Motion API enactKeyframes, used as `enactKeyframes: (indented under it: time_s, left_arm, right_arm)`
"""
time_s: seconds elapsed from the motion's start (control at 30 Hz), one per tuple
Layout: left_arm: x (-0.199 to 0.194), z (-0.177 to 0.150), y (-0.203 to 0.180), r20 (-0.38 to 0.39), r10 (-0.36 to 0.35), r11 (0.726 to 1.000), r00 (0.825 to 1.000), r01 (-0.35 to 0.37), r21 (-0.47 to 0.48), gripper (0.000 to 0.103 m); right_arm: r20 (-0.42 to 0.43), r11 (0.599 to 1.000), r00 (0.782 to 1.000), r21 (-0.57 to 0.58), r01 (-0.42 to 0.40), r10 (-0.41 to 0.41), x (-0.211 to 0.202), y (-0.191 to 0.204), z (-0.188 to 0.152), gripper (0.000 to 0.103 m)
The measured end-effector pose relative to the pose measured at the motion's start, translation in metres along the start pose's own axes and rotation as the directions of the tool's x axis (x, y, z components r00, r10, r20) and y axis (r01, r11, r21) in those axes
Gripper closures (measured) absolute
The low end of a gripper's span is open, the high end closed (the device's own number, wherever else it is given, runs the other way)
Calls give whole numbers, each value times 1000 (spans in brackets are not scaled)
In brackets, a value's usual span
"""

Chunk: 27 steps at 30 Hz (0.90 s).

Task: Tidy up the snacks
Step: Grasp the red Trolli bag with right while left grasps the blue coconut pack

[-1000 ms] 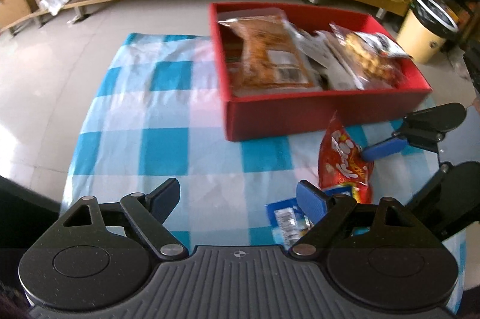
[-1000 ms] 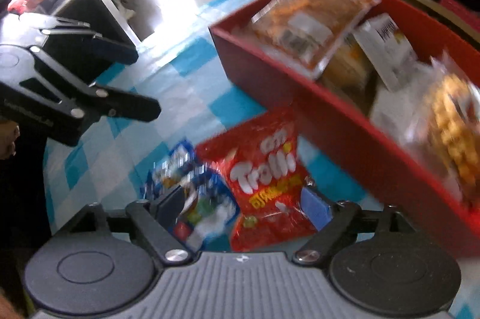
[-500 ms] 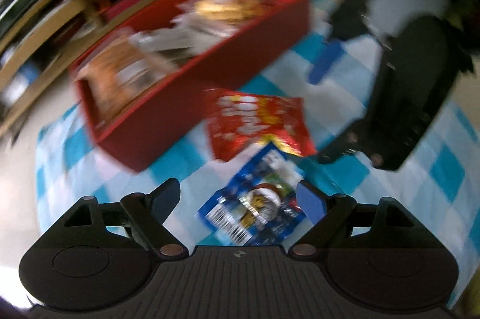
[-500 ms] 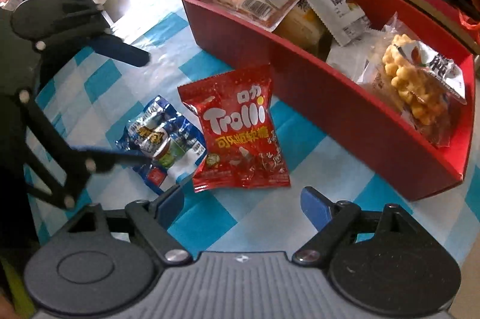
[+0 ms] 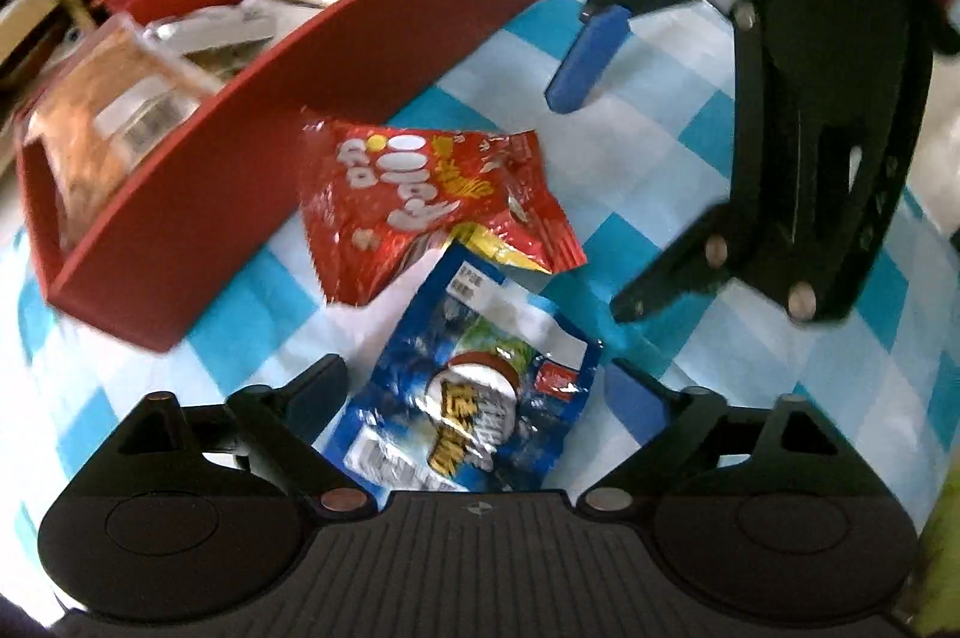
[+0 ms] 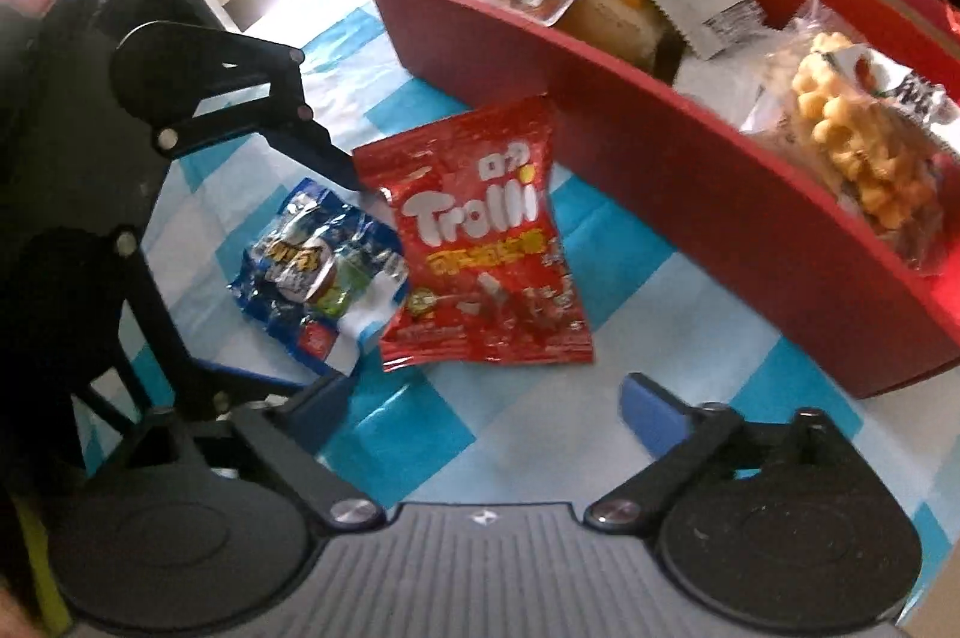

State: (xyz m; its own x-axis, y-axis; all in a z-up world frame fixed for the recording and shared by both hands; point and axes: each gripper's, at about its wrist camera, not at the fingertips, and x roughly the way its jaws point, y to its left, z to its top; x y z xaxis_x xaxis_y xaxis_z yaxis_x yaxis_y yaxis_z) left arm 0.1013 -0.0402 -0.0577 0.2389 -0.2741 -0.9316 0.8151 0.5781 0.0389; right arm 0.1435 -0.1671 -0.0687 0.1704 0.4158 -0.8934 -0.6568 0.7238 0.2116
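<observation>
The left gripper (image 5: 477, 392) hangs open astride a blue snack packet (image 5: 474, 398), seemingly without contact; the right gripper (image 6: 486, 392), jaws just opened wider, holds nothing before the red Trolli bag (image 6: 486, 242), beside the red box (image 6: 690, 170).

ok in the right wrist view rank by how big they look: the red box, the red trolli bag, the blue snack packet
1. Long red cardboard box, clearly largest.
2. Red Trolli gummy bag.
3. Blue foil snack packet, smallest as seen, though the red bag overlaps one edge, so its full size is unsure.
</observation>
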Motion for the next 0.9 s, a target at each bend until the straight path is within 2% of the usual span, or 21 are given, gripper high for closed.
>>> enactKeyframes:
  time_s: [0.1,0.2,0.3,0.33,0.4,0.5,0.6,0.67,0.7,0.8,0.83,0.87,0.9]
  left_arm:
    - [-5,-7,-7,-8,31,998,999,-31,-50,18]
    - [-10,-14,-11,-26,58,990,998,-61,-126,21]
    - [-15,-19,-14,-47,112,976,993,-119,-182,21]
    - [-16,-22,-15,-58,126,969,990,-135,-206,22]
    - [-19,-25,-14,-68,120,959,990,-134,-250,22]
    - [-27,-27,-2,-53,111,931,992,-123,-343,22]
    - [-34,-30,3,-34,120,908,992,-124,-401,21]
    - [-34,-29,9,-37,122,892,992,-126,-434,21]
    - [-33,-29,11,-41,123,886,992,-128,-445,21]
    - [-30,-30,17,-64,130,874,990,-144,-465,21]
    - [-30,-29,18,-70,132,870,989,-150,-470,21]
    - [-30,-30,20,-74,131,867,989,-151,-475,21]
    - [-30,-30,20,-75,126,866,989,-147,-478,21]
  right_arm:
    - [40,999,998,24,37,-38,3,7,-5,2]
    - [31,998,998,-13,60,-60,6,12,-5,2]
    - [-6,992,995,72,101,-100,4,6,2,7]
    - [11,991,994,80,106,-107,1,5,5,8]
    - [66,991,992,82,102,-108,-9,6,13,8]
    - [100,995,992,71,73,-80,-6,13,30,8]
    - [86,995,991,37,96,-99,7,18,41,10]
    - [67,994,992,31,107,-109,18,20,45,19]
    - [45,993,992,29,114,-115,22,19,45,19]
    - [58,990,988,36,139,-141,22,24,39,17]
    - [68,989,988,54,135,-138,22,23,37,13]
    - [80,991,990,75,112,-118,22,21,36,2]
    - [81,993,993,89,81,-89,22,19,32,2]
